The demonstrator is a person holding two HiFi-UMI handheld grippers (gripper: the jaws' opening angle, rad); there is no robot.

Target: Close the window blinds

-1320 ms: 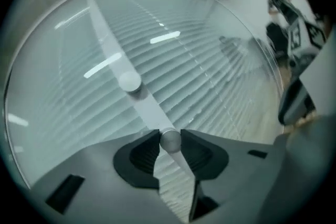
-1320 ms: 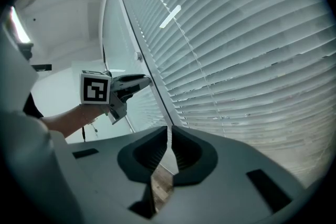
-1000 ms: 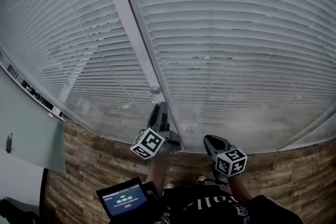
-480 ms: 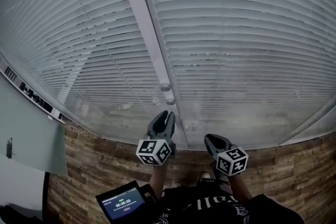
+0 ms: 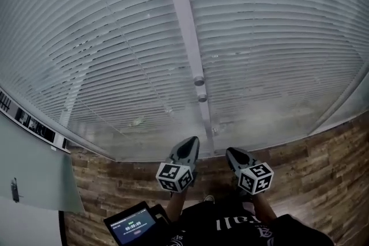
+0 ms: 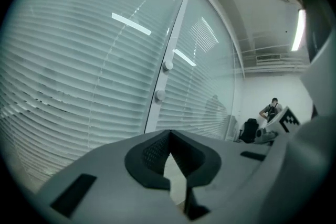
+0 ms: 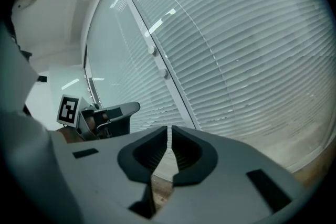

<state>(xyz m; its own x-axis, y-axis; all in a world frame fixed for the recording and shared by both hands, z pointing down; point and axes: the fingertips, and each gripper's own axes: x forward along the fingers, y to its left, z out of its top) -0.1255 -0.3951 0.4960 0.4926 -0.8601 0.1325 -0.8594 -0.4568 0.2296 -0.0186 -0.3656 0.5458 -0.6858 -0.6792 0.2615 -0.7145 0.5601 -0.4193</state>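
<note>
White slatted blinds (image 5: 271, 37) hang behind glass on both sides of a white upright post (image 5: 185, 26). Two round knobs (image 5: 199, 82) sit one above the other on that post, and they also show as knobs (image 6: 167, 66) in the left gripper view and knobs (image 7: 152, 51) in the right gripper view. My left gripper (image 5: 189, 144) hangs below the knobs, clear of them. Its jaws have just been closing and stand shut with nothing between them. My right gripper (image 5: 232, 152) is beside it, also shut and empty, short of the glass.
A wood-plank floor (image 5: 323, 164) runs up to the foot of the window. A small screen device (image 5: 131, 223) is at my lower left. A pale grey panel (image 5: 34, 176) stands on the left. A person (image 6: 272, 109) sits far off across the room.
Both grippers have drawn back and down from the window. The left one has come away from the knobs on the post, rolled, and its jaws have shut.
</note>
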